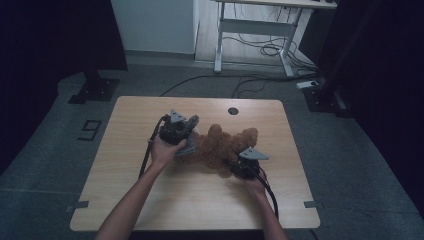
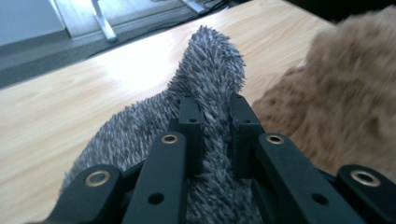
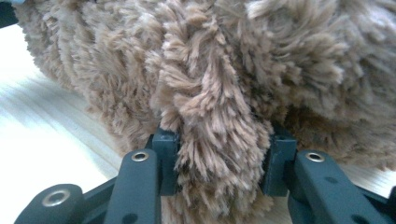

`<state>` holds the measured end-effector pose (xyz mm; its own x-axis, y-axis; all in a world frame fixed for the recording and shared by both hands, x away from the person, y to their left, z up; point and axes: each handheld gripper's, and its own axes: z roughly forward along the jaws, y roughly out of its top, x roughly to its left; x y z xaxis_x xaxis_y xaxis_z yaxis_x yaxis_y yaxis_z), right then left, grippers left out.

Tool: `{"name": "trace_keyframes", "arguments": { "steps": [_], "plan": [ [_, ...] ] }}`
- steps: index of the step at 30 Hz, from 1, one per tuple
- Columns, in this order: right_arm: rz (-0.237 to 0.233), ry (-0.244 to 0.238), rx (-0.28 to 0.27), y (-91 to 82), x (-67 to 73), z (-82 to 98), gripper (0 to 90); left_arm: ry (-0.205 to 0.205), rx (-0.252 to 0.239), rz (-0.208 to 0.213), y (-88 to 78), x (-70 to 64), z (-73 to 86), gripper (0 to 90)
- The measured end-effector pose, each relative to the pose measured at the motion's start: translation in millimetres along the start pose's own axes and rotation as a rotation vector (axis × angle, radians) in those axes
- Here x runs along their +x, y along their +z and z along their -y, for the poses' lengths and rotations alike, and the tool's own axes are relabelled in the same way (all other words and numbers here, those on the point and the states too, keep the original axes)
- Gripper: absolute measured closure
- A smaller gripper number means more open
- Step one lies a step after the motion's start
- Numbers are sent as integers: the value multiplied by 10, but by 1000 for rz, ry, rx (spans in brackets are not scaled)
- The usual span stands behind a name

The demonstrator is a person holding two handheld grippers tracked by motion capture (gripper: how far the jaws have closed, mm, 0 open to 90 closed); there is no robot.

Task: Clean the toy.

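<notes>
Currently: left tongs (image 2: 212, 135) pinching grey plush (image 2: 205, 84), right tongs (image 3: 217, 163) gripping brown plush (image 3: 219, 93); both forearms reaching in over bench (image 1: 150, 200) from near edge.

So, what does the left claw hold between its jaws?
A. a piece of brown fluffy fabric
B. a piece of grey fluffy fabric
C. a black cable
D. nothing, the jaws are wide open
B: in the left gripper view the left claw is shut on the grey fluffy fabric, which sticks up between its jaws, while the brown fluffy fabric lies beside it on the wooden table.
</notes>
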<state>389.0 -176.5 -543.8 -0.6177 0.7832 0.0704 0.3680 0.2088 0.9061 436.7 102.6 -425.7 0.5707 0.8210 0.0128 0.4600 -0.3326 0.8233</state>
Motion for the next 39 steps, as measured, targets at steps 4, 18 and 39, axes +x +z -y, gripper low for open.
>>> {"name": "trace_keyframes", "arguments": {
  "steps": [4, 18, 39],
  "plan": [
    [-19, 13, -3, -39, -30, 32, 565, 32, 45, 10, 157, -155, -55, 781],
    [-75, 58, 28, -152, -63, 69, 437, 40, 21, 32, 45, -221, 366, 779],
    [-176, 60, -24, -826, -25, -106, 352, 61, -56, 94, -315, -570, 992, 786]
  ]
}}
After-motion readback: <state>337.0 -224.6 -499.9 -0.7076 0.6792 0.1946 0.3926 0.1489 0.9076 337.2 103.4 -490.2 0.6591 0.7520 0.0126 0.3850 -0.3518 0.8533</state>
